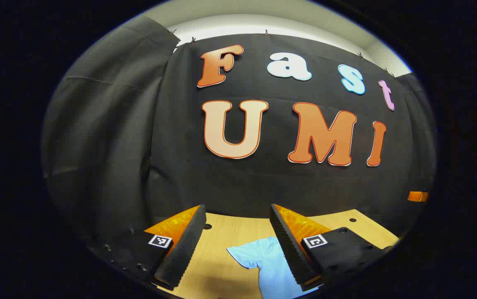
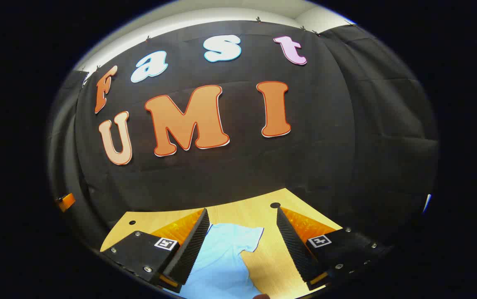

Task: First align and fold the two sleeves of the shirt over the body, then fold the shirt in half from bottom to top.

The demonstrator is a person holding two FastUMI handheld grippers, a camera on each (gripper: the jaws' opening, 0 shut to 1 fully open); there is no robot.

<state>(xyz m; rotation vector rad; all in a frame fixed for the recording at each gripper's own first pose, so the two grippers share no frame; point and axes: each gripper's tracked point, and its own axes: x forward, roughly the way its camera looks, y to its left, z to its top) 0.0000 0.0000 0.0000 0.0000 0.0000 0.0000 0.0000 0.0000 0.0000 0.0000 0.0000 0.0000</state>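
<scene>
A light blue shirt (image 1: 269, 265) lies flat on the wooden table (image 1: 222, 232). In the left gripper view its left short sleeve (image 1: 249, 254) spreads out between the fingers of my left gripper (image 1: 236, 214), which stands open above the table. In the right gripper view the shirt (image 2: 222, 259) shows with its right short sleeve (image 2: 247, 238) lying between the fingers of my right gripper (image 2: 242, 216), also open and holding nothing. Both grippers hover over the near part of the table, apart from the cloth.
The table's far edge meets the black cloth wall. Small round holes (image 2: 275, 205) dot the tabletop near the back. An orange object (image 1: 418, 196) sticks out at the right edge of the left gripper view, and an orange object (image 2: 65, 201) at the left edge of the right gripper view.
</scene>
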